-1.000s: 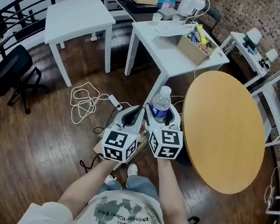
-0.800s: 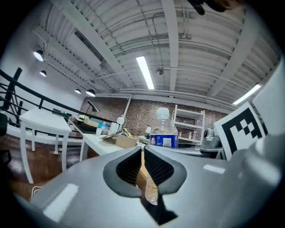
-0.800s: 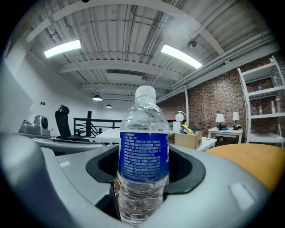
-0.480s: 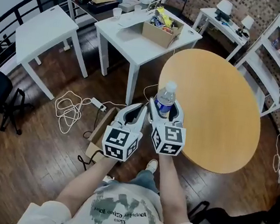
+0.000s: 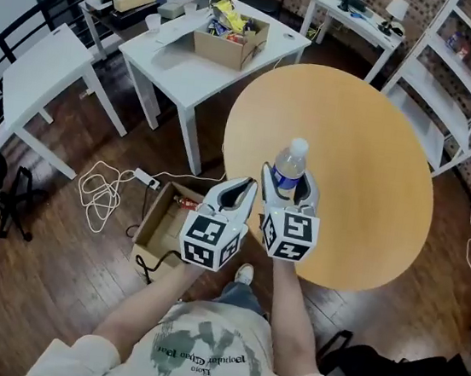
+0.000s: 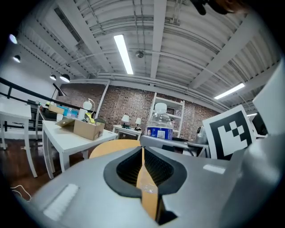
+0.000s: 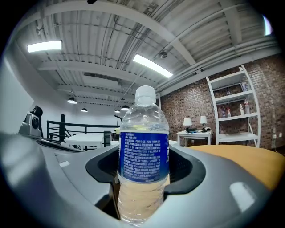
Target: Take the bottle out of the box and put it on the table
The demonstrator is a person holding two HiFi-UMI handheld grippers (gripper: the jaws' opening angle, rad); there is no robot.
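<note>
A clear water bottle (image 5: 291, 159) with a blue label and white cap stands upright between the pads of my right gripper (image 5: 289, 176), which is shut on it. It hangs above the near left part of the round wooden table (image 5: 377, 158). In the right gripper view the bottle (image 7: 143, 156) fills the gap of the right gripper (image 7: 144, 168). My left gripper (image 5: 242, 192) is beside it on the left, jaws together and empty; the left gripper (image 6: 143, 174) sees the bottle (image 6: 159, 127) at its right. The open cardboard box (image 5: 160, 226) lies on the floor below left.
A white table (image 5: 174, 67) behind carries a cardboard box of items (image 5: 229, 40). Another white table (image 5: 36, 71) stands at the left. Loose cables (image 5: 106, 192) lie on the wooden floor. White shelves (image 5: 464, 84) line the right wall.
Both grippers and the held bottle have swung rightwards, from above the floor beside the box to over the round table's near edge. The grip on the bottle is unchanged.
</note>
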